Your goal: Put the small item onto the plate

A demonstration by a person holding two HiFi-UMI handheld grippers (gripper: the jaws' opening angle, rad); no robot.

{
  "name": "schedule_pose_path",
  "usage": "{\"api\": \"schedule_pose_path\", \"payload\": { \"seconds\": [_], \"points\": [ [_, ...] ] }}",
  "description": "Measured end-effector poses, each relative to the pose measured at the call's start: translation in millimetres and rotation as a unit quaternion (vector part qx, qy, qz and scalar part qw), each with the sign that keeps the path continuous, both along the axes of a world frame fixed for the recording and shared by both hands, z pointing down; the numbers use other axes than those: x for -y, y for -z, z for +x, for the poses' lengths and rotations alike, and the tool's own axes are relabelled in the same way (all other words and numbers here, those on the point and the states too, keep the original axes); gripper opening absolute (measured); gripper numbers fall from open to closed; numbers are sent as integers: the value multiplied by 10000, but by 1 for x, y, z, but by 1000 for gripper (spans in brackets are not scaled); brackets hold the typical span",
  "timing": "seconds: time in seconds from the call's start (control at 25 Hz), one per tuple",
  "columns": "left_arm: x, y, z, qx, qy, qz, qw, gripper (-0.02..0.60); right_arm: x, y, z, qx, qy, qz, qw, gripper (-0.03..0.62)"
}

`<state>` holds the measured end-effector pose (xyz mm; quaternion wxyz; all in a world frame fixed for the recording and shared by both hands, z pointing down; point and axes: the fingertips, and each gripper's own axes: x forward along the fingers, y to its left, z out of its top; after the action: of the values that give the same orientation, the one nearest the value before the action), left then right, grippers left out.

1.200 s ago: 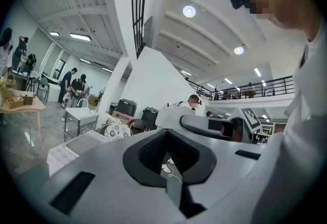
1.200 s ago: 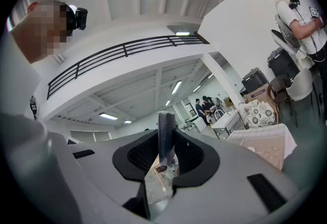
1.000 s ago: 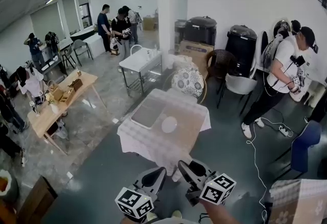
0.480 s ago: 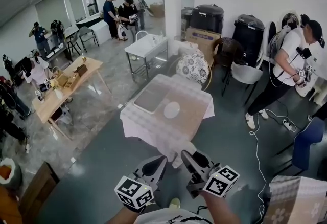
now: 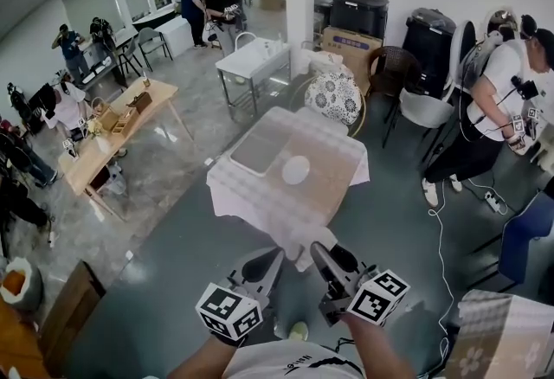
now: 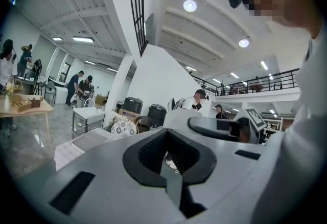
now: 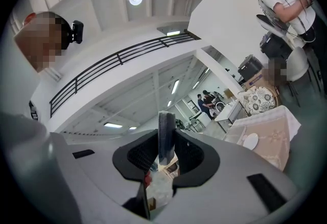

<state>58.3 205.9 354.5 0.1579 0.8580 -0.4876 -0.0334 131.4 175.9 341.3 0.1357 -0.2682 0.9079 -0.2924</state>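
Right tongs (image 7: 162, 153) clamp a dark slab (image 7: 164, 133); head view hides it

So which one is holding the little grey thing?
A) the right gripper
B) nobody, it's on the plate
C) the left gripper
A: the right gripper has its jaws closed on the small grey item, while the left gripper holds nothing and the plate looks bare.

Held side by side and roughly level, the left claw (image 5: 273, 256) sits closed and empty; the right claw (image 5: 319, 249) clamps a small dark item (image 7: 165, 136).
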Motion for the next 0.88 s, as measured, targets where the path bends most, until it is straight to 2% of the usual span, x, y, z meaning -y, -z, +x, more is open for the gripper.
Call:
{"api": "schedule_pose_path", "payload": {
  "seconds": [0.32, 0.88],
  "points": [
    [47, -15, -19, -55, -112, -9, 9999, 5, 43, -20, -21, -160, -134, -210, 9996, 94],
    [189, -53, -100, 125, -687, -58, 9975, 5, 174, -60, -101, -465, -692, -571, 9949, 94]
  ]
}}
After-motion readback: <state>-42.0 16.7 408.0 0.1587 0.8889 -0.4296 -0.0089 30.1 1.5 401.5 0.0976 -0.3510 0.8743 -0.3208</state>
